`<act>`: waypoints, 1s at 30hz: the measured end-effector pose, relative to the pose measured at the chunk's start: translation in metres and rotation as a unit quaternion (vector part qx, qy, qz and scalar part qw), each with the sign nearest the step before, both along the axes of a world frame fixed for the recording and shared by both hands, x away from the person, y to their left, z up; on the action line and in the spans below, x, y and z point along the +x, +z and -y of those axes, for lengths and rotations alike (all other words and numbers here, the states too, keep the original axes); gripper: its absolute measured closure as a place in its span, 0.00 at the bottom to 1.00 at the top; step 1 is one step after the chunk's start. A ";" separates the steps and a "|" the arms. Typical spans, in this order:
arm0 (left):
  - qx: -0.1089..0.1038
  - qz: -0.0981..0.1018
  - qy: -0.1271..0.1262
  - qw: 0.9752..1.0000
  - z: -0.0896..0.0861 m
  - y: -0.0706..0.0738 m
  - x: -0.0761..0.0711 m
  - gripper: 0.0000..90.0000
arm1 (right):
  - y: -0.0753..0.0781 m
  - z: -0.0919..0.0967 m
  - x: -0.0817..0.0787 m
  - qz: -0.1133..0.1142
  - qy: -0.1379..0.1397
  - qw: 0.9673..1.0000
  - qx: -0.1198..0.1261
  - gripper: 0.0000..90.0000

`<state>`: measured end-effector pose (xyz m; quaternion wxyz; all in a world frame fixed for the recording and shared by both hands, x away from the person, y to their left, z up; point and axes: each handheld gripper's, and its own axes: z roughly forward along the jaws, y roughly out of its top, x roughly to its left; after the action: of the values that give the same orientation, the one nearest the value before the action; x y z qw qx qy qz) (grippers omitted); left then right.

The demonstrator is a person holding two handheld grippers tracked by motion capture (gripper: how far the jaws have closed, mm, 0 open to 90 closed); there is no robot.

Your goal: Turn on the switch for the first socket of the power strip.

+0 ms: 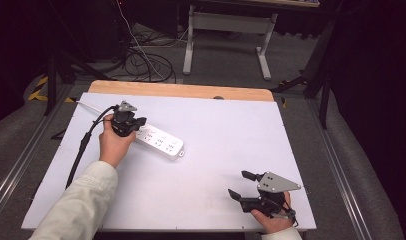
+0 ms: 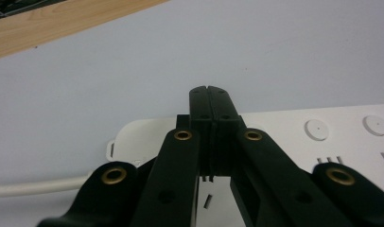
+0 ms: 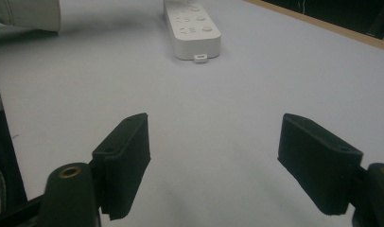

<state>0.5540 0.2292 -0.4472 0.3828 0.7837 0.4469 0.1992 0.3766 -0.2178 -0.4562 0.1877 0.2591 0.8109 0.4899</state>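
Right gripper [image 1: 241, 185] is resting nearest, at the table's five o'clock, jaws spread and empty. Left gripper [image 2: 210, 101], jaws pressed together, is hovering over the power strip's [image 1: 160, 142] cord end; the strip's long axis is running ten-to-four toward the right gripper.

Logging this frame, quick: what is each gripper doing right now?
Left gripper: shut, empty, over the power strip.
Right gripper: open, empty, above the table.
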 end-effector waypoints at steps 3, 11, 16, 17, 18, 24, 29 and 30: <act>0.003 -0.002 0.003 1.000 -0.001 -0.002 0.003 1.00 | 0.000 0.000 0.000 -0.001 0.001 1.000 0.001 0.29; 0.010 -0.013 0.010 1.000 -0.002 -0.007 0.007 1.00 | 0.000 -0.001 0.000 -0.001 0.001 1.000 0.001 0.29; 0.006 -0.018 0.009 1.000 -0.002 -0.010 0.009 1.00 | 0.000 0.000 0.000 -0.001 0.002 1.000 0.001 0.29; 0.011 -0.020 0.009 1.000 -0.001 -0.011 0.009 1.00 | 0.000 0.000 0.000 -0.001 0.002 1.000 0.001 0.29; 0.015 -0.022 0.009 1.000 -0.001 -0.012 0.010 1.00 | 0.000 0.000 0.000 -0.001 0.002 1.000 0.001 0.29; 0.015 -0.020 0.010 1.000 -0.001 -0.013 0.010 1.00 | 0.000 0.000 0.000 -0.001 0.003 1.000 0.001 0.29; 0.012 -0.017 0.004 1.000 -0.002 -0.014 0.010 1.00 | -0.001 -0.001 0.000 -0.002 0.004 1.000 0.001 0.29; 0.012 -0.018 0.004 1.000 -0.002 -0.014 0.009 1.00 | -0.001 -0.001 0.000 -0.002 0.004 1.000 0.001 0.29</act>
<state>0.5633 0.2310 -0.4614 0.3647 0.7896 0.4547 0.1920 0.3767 -0.2169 -0.4569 0.1840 0.2572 0.8119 0.4908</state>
